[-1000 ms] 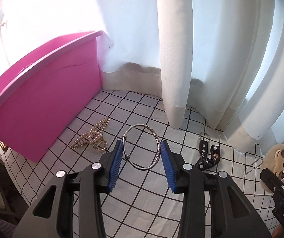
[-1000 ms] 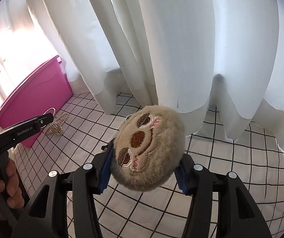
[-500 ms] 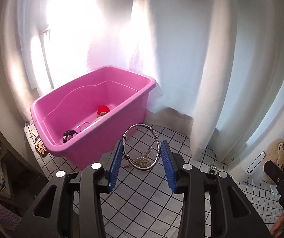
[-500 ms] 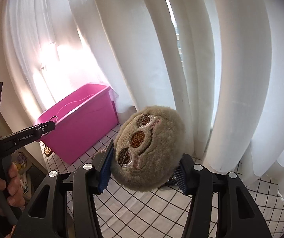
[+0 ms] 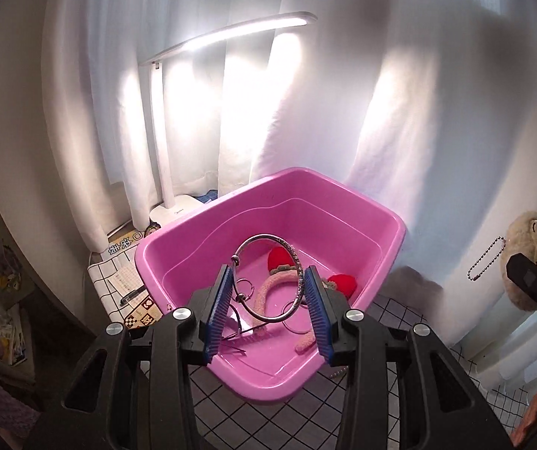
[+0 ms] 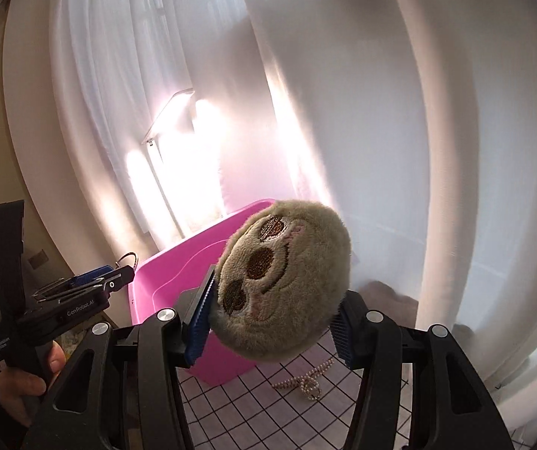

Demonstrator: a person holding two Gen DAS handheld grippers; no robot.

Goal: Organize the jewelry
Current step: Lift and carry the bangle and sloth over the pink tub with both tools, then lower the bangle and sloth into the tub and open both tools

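Behind the pink tub (image 5: 388,225), white curtains (image 5: 399,93) and a lit desk lamp (image 5: 227,33), so the inside of the tub well lighted. Under the tub, a checked cloth (image 5: 253,412), reaching out in front of it. Inside the tub already: a fluffy pink band (image 5: 264,292) with two red hearts (image 5: 343,282), some thin rings and dark wire pieces, probably sorted there on purpose.

Right of the tub, the right gripper (image 6: 272,322), clenched on a plush sloth charm (image 6: 283,285), squeezed at both sides so the soft body cannot slip; its ball chain (image 5: 488,257) hanging free. Probably waiting its turn for the tub.

Above the tub opening, the left gripper (image 5: 266,300), grasping a silver bangle (image 5: 268,277) by its two outer edges, ring upright between the blue pads (image 5: 219,309). Held over the hollow, likely so that a release drops it inside and not on the rim.

In front of the tub, on the cloth, a pearl hair clip (image 6: 308,380), not yet sorted.
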